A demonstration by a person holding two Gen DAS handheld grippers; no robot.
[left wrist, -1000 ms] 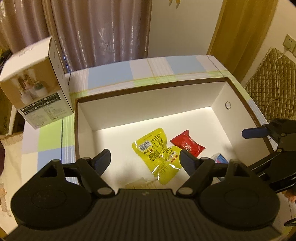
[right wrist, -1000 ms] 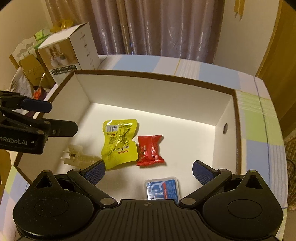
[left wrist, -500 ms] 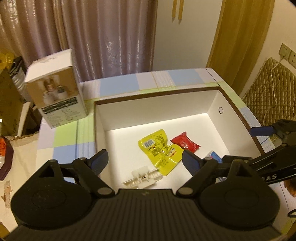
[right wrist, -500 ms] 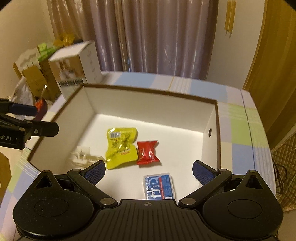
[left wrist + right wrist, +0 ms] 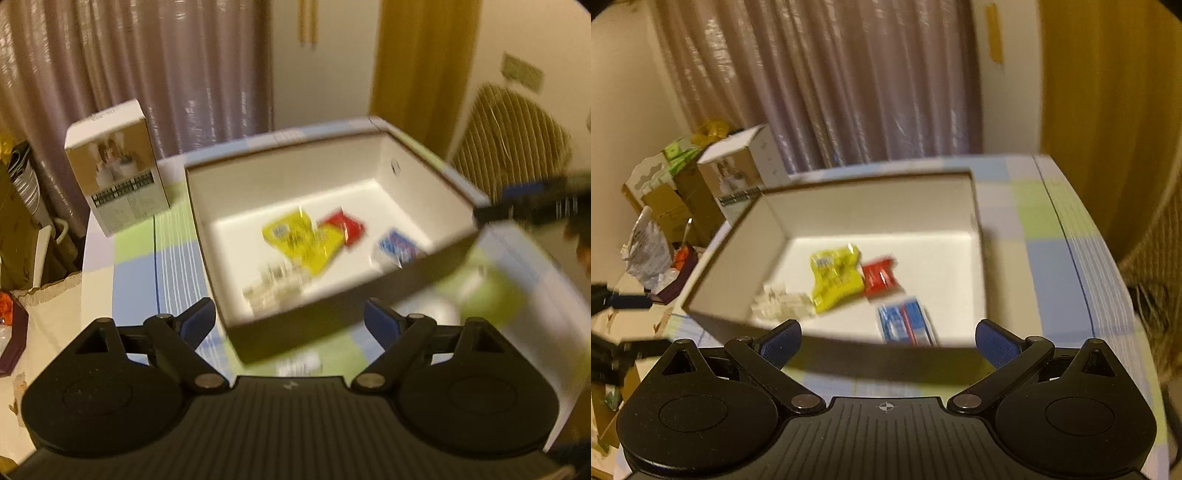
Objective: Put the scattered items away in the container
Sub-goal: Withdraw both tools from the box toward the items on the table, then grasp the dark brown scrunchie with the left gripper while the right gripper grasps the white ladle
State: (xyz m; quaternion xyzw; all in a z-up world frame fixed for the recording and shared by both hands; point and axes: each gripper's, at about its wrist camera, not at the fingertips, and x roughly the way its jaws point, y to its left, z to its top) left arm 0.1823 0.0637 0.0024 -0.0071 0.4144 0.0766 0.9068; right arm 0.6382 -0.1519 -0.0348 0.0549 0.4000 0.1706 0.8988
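Left wrist view, left to right. A carton (image 5: pixel 117 168) stands upright on the checked tablecloth (image 5: pixel 136 273), just beside the far left corner of the box (image 5: pixel 332 317). My left gripper (image 5: pixel 291 325) hangs before the box's near wall, its blue-padded fingers (image 5: pixel 195 322) spread wide with nothing between them. On the white box floor lie a pale plastic piece (image 5: pixel 275 286), a yellow packet (image 5: pixel 301 242) partly overlapping it, a red packet (image 5: pixel 343 227) touching the yellow one, and a blue-and-white packet (image 5: pixel 397 249) near the right wall. All are blurred; print is unreadable. My right gripper (image 5: pixel 535 205) shows as a dark smear beyond the box's right rim.

Right wrist view, left to right. My left gripper (image 5: pixel 617 325) is at the left edge, outside the box (image 5: pixel 738 258). Inside lie the plastic piece (image 5: pixel 783 302), yellow packet (image 5: pixel 834 277), red packet (image 5: pixel 879 278) and blue-and-white packet (image 5: pixel 905 325). My right gripper (image 5: pixel 886 338) sits over the near wall, fingers (image 5: pixel 997 341) wide apart, empty.
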